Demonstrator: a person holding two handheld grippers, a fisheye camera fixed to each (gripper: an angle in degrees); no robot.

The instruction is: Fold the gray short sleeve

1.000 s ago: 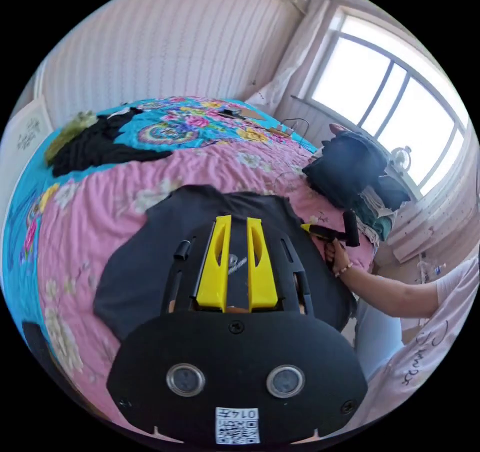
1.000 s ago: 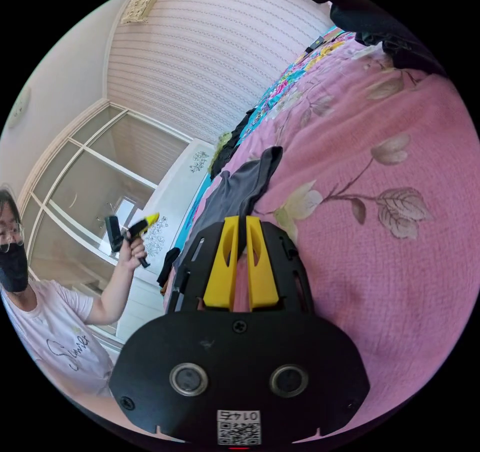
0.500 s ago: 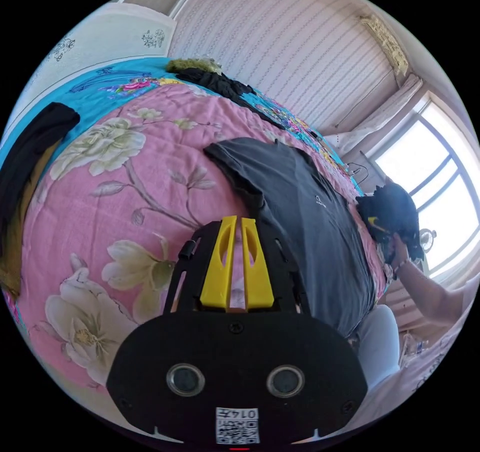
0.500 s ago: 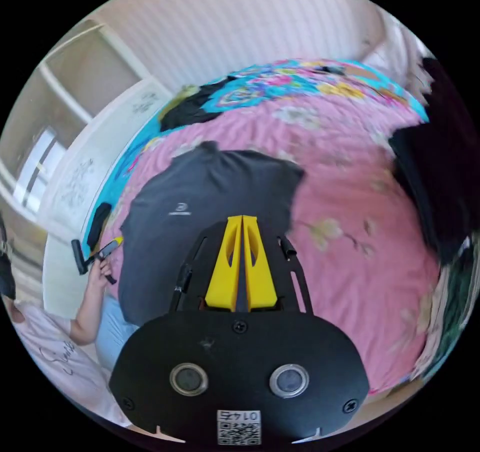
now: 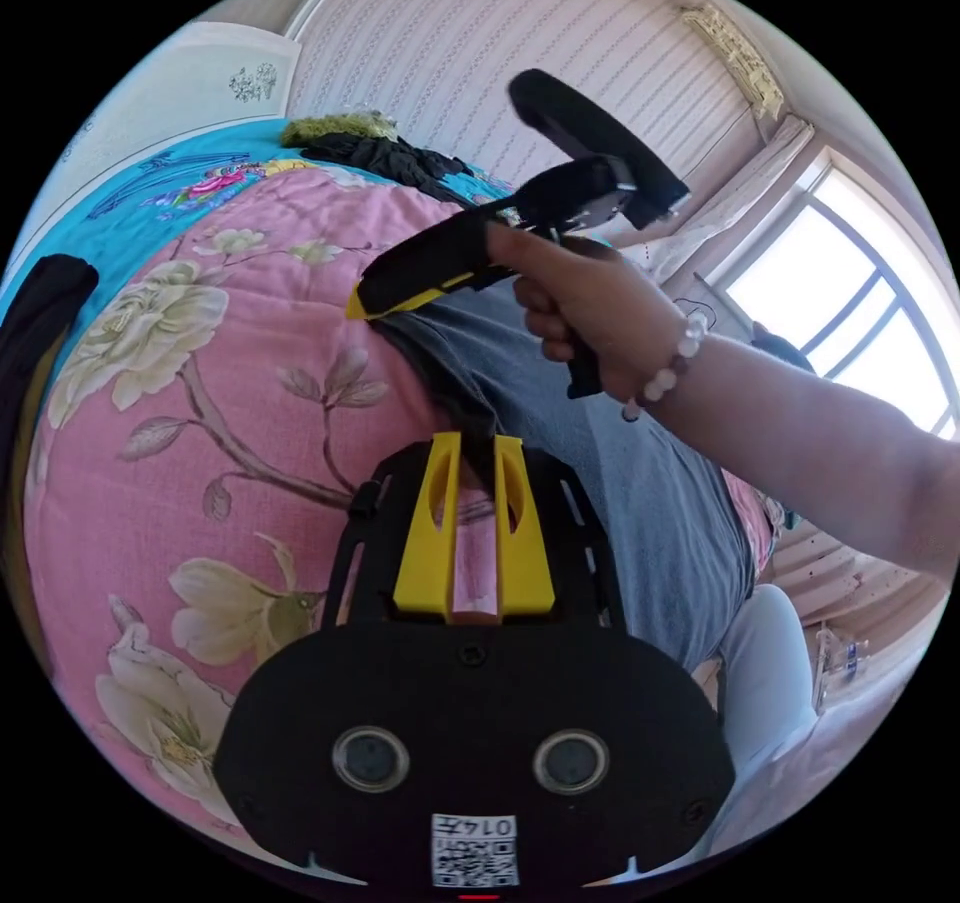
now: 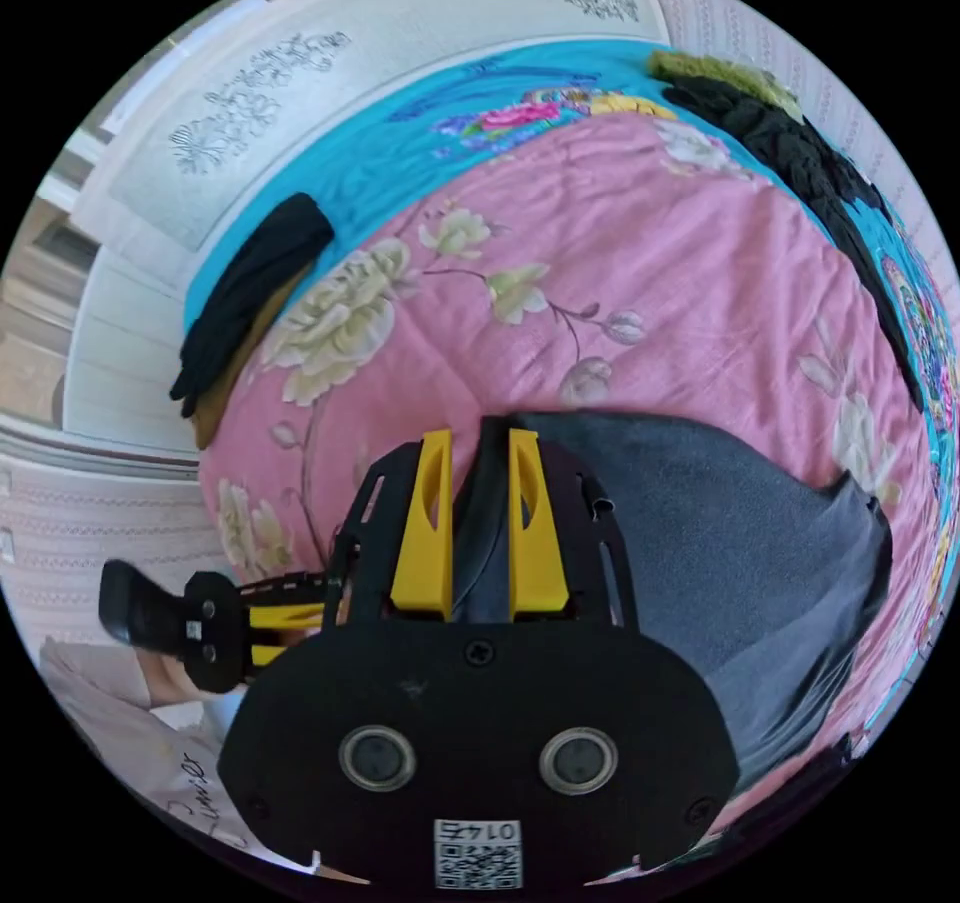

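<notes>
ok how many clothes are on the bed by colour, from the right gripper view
gray: 1, the short sleeve shirt
black: 2, one garment by the headboard, one pile at the far edge
green: 1, a fuzzy piece
total: 4

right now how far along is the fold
Barely begun. Done: the gray shirt lies spread on the pink quilt. In hand: the right gripper has the shirt's edge between its open jaws, and the left gripper is open at another edge. Left: no fold shows yet, so all folds remain.
</notes>
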